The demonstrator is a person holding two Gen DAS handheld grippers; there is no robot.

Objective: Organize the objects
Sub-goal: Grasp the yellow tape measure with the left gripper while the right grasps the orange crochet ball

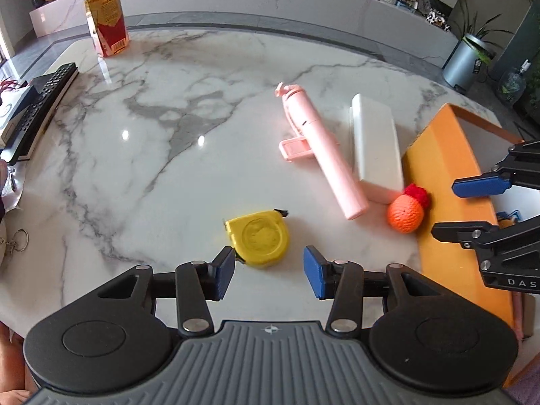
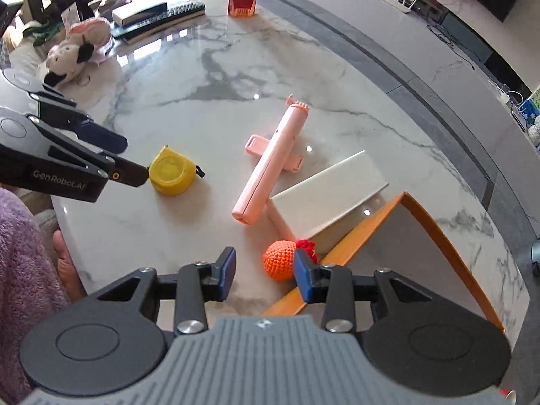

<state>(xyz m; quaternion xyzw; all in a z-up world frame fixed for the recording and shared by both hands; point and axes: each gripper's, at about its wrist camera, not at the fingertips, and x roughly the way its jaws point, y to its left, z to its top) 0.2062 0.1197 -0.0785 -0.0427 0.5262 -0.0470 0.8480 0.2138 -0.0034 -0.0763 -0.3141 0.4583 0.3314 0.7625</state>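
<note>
Both your tongs are open and hold nothing. Your left gripper [image 1: 268, 271] sits low by the yellow tape measure [image 1: 258, 238]; one bump slides it away.

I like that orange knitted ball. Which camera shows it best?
The left wrist view: the ball lies in full sight beside the orange box, red tuft and all. In the right wrist view it is nearer, but the right gripper finger covers its edge.

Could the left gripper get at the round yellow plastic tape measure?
Probably yes: the left gripper is open just before the yellow tape measure, with nothing between them on the marble table.
</note>
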